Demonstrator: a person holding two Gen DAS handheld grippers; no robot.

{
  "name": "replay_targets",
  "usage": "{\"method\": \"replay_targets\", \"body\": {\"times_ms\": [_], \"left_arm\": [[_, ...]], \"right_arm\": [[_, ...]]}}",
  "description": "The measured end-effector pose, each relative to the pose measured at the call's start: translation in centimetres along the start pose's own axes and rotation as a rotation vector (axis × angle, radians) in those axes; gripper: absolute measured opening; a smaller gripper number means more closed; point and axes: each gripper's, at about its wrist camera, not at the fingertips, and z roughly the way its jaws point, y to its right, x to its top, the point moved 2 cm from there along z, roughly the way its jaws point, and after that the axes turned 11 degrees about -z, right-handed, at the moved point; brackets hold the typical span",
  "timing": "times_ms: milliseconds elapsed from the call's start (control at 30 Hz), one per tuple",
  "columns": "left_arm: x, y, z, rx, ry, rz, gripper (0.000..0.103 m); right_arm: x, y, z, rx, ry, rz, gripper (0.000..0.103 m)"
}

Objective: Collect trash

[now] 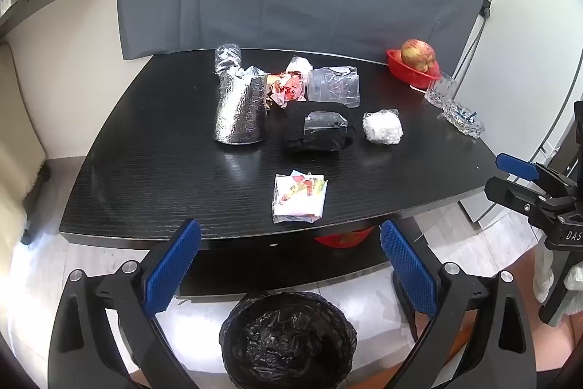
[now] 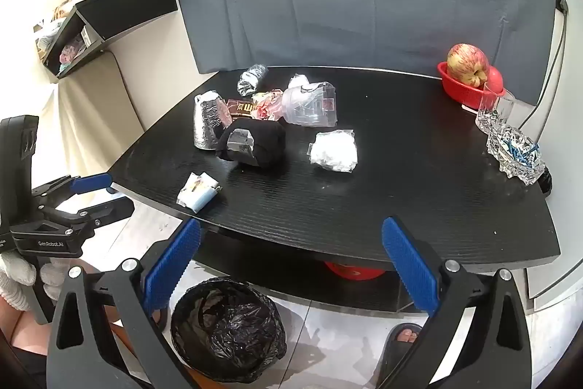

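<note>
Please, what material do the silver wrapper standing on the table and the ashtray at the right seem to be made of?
The silver wrapper looks like metallised foil, shiny with a fine embossed grain and crumpled top. The ashtray seems to be cut glass or crystal: clear, thick, with faceted edges that catch the light. Clear plastic cannot be ruled out.

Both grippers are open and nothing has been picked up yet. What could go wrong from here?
The flat white printed wrapper lies flush at the black table's near edge, so the left gripper may slip or push it off. The cut-glass ashtray and clear glass tumbler near the right gripper could get knocked.
</note>
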Motion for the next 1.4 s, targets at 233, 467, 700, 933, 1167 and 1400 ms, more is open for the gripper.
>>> {"method": "replay_targets", "body": {"times_ms": [233, 467, 700, 933, 1167, 1400], "left_arm": [[0.1, -0.3, 0.0, 0.001, -0.002, -0.005, 0.096], [-0.1, 0.0, -0.1, 0.006, 0.004, -0.002, 0.096], [0.0, 0.1, 0.1, 0.004, 0.001, 0.003, 0.096], [0.0, 0.1, 0.1, 0.003, 0.001, 0.001, 0.096], [-0.1, 0.2, 0.1, 0.005, 0.001, 0.003, 0.096], [-0.1, 0.3, 0.1, 0.003, 0.000, 0.003, 0.096]], "right_arm": [[0.0, 0.1, 0.1, 0.010, 0.002, 0.010, 0.099], [-0.2, 0.0, 0.2, 0.011, 0.003, 0.012, 0.099], [0.0, 0.1, 0.1, 0.011, 0.003, 0.013, 0.099], [0.0, 0.3, 0.1, 0.010, 0.003, 0.015, 0.099], [0.0, 0.3, 0.0, 0.011, 0.003, 0.017, 0.099], [0.0, 0.3, 0.0, 0.012, 0.001, 0.017, 0.099]]}}
